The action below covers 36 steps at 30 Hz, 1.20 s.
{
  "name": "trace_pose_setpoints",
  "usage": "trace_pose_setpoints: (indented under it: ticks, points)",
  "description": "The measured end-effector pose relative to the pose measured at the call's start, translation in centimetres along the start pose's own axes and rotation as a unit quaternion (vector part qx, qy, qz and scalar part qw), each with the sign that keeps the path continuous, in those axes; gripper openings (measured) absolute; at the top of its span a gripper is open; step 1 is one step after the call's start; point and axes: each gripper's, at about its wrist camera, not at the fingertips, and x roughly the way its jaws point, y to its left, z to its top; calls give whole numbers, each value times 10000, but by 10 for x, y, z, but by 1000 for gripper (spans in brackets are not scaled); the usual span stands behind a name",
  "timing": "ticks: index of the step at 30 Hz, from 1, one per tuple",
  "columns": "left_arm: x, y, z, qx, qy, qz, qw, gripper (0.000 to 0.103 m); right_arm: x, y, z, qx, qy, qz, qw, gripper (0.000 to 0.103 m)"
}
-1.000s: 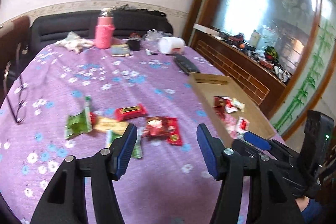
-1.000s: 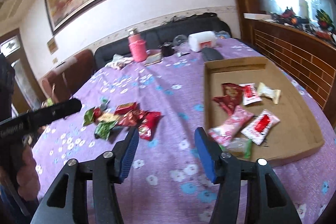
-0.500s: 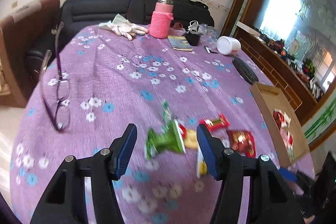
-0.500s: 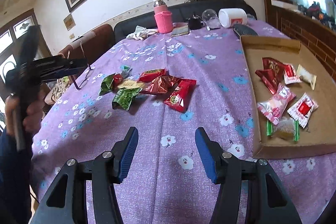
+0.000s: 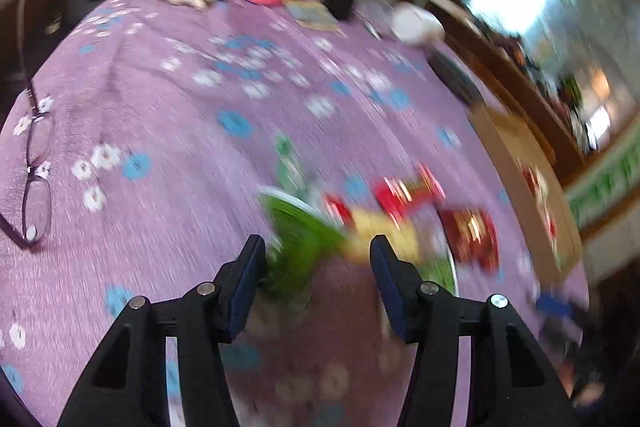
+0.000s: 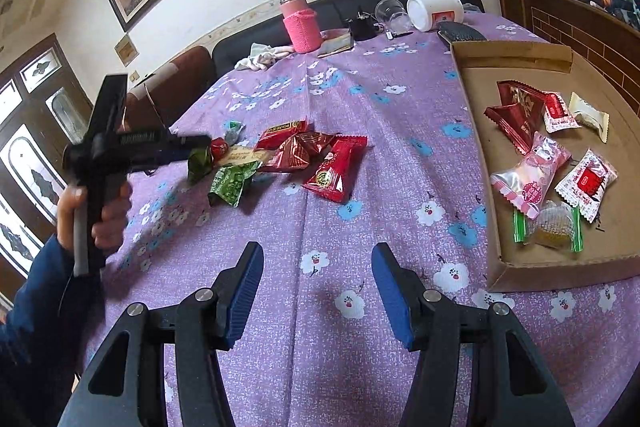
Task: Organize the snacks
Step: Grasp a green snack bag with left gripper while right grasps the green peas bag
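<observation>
A pile of snack packets lies on the purple flowered tablecloth [image 6: 360, 99]: a green packet [image 6: 230, 181], a red packet [image 6: 336, 169], a dark red one [image 6: 298, 151] and others. My left gripper [image 5: 318, 263] is open, low over the pile, with a blurred green packet [image 5: 298, 239] between its fingers; it also shows in the right wrist view [image 6: 196, 147] at the pile's left end. My right gripper [image 6: 318, 285] is open and empty above bare cloth, nearer than the pile. A cardboard tray [image 6: 520, 57] at the right holds several packets.
A pink bottle [image 6: 300, 23], a cloth [image 6: 260, 57], a white jar [image 6: 436, 11], a clear cup [image 6: 390, 11] and a dark remote [image 6: 460, 33] stand at the far end. Eyeglasses [image 5: 34, 163] lie near the left edge. A wooden sideboard [image 6: 580, 23] runs along the right.
My left gripper has swung left and dropped close onto the snack pile, with the green packet now between its fingers. My right gripper has moved slightly nearer the table; it stays open.
</observation>
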Motion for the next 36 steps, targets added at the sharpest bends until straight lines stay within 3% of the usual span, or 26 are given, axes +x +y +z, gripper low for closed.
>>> trace_pose_setpoints:
  ticks: [2, 4, 8, 9, 14, 15, 16, 20, 26, 30, 33, 36]
  points:
    - [-4, -13, -13, 347, 80, 19, 9994, 54, 0, -1, 0, 17, 1, 20, 10000, 60]
    - [-7, -25, -25, 665, 38, 371, 9971, 54, 1, 0, 0, 6, 24, 32, 10000, 60]
    - [-7, -18, -21, 181, -49, 693, 9974, 54, -1, 2, -1, -42, 4, 15, 10000, 60]
    - [-5, -15, -16, 27, -137, 926, 9956, 54, -1, 2, -1, -26, -5, 9, 10000, 60]
    - [11, -16, 4, -5, -247, 1428, 9894, 54, -1, 2, -1, -27, -2, -10, 10000, 60]
    - [16, -14, 6, -80, -190, 1558, 9876, 49, -1, 2, -1, -52, 1, 0, 10000, 60]
    - [21, -10, 6, -208, -117, 1567, 9874, 43, -2, 3, -1, -89, 3, 25, 10000, 60]
    - [19, -4, 3, -490, -299, 1459, 9876, 39, 0, 14, 2, -366, 196, 183, 9990, 60]
    - [1, 2, -4, -725, -615, 1292, 9870, 36, 5, 51, 43, -822, 557, 987, 9902, 61]
    - [-12, 7, -3, -751, -938, 1128, 9863, 36, 44, 68, 78, -824, 662, 1096, 9883, 62]
    - [-14, 12, -2, -754, -964, 1111, 9862, 36, 92, 71, 92, -761, 1096, 1175, 9841, 63]
    - [-14, 14, -2, -768, -955, 1046, 9869, 36, 122, 72, 99, -842, 1130, 969, 9853, 63]
